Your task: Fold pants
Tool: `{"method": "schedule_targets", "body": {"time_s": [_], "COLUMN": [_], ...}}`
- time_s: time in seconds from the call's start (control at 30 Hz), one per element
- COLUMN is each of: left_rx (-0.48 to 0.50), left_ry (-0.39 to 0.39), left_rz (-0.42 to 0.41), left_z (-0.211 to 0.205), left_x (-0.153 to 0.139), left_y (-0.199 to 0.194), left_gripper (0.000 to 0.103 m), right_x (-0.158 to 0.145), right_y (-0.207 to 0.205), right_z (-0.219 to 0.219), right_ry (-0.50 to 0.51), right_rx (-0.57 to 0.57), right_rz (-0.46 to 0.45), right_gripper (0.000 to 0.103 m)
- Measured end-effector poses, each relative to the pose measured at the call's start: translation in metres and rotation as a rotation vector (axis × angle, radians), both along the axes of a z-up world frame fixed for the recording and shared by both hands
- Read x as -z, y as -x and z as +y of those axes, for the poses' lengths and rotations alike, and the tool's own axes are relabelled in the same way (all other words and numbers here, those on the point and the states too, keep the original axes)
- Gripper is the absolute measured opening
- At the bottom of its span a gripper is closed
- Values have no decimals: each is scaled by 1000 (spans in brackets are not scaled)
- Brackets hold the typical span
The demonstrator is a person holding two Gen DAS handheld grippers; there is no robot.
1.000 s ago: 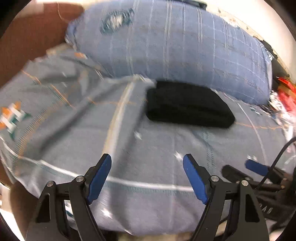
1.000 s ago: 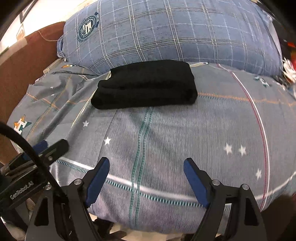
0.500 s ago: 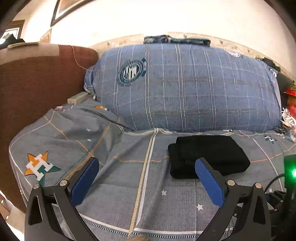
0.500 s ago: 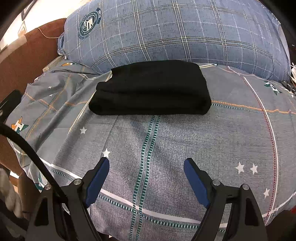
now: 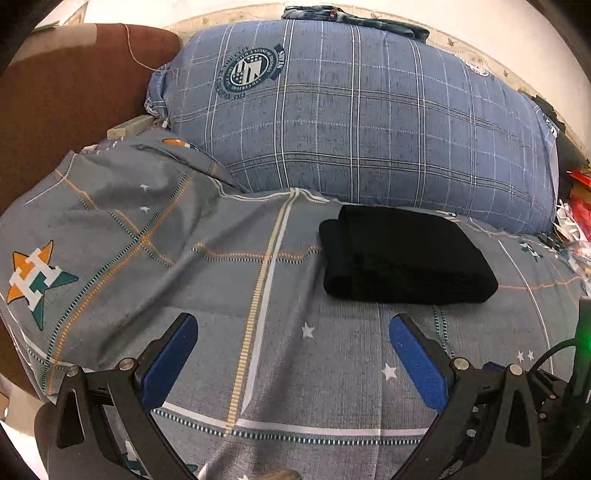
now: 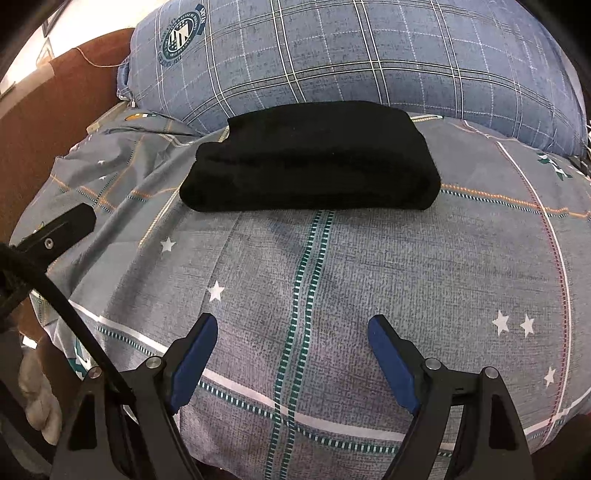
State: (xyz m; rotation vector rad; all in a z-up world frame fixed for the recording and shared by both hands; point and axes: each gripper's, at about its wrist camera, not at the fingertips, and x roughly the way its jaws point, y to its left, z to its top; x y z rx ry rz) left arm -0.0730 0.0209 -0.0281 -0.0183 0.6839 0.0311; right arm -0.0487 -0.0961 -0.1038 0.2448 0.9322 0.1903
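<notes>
The black pants (image 5: 402, 254) lie folded into a compact rectangle on the grey patterned bedspread (image 5: 229, 280), just in front of the big blue plaid pillow (image 5: 362, 122). My left gripper (image 5: 293, 328) hovers open over the bedspread, short of the pants and to their left, nothing between its blue pads. In the right wrist view the same pants (image 6: 314, 162) sit straight ahead, well beyond my right gripper (image 6: 291, 328), which is also open and empty above the bedspread (image 6: 406, 280). One finger of the left gripper (image 6: 62, 229) shows at the left edge.
A brown headboard or sofa arm (image 5: 66, 92) stands at the left. Folded denim (image 5: 354, 18) lies on top of the pillow. Clutter of red and white items (image 5: 576, 221) sits at the right edge. The bedspread drops off at the near edge under both grippers.
The left gripper's jaws have spread wider and its view has swung and steadied, with the pants now ahead to the right. The right gripper has moved closer to the pants.
</notes>
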Motion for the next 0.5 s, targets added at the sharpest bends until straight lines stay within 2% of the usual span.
{"method": "schedule_targets", "body": {"time_s": [0.5], "left_rx": [19], "left_ry": [30], "left_rz": [95], "left_z": [-6], "left_x": [16], "left_y": [-3], "left_gripper": [103], "right_x": [2], "right_y": [2], "right_z": [-5], "right_ry": [-6], "right_rx": [17], "right_rz": [3], "right_gripper": [88]}}
